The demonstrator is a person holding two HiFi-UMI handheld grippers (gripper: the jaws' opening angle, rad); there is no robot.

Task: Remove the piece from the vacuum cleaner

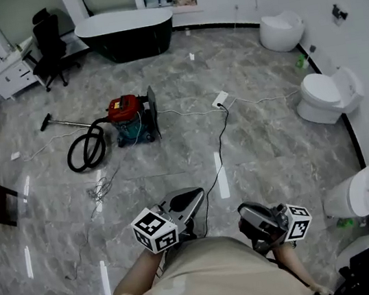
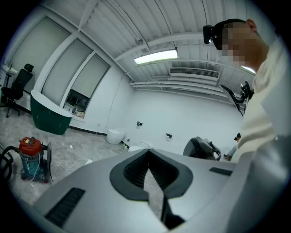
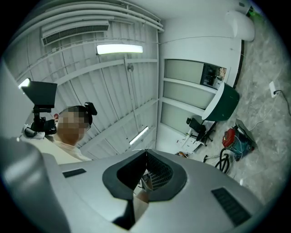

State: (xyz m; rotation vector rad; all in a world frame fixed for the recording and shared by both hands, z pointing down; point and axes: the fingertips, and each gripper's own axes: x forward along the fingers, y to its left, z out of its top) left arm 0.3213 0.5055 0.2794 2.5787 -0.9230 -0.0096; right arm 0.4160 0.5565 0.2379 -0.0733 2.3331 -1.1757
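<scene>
The job is not getting under way yet, as far as I can judge. The vacuum cleaner (image 1: 129,116) is sitting on the marble floor (image 1: 259,138) at the far left, well apart from the person. It is showing a red top and a teal body, with its black hose (image 1: 86,150) coiling at its left, and nothing looks detached. The left tongs (image 1: 191,199) and right tongs (image 1: 249,215) are hanging near the person's chest, jaws together, gripping nothing.

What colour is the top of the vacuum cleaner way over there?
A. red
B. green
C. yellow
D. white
A: the vacuum cleaner has a red lid on top of its teal body, with a black hose curled up beside it.
</scene>
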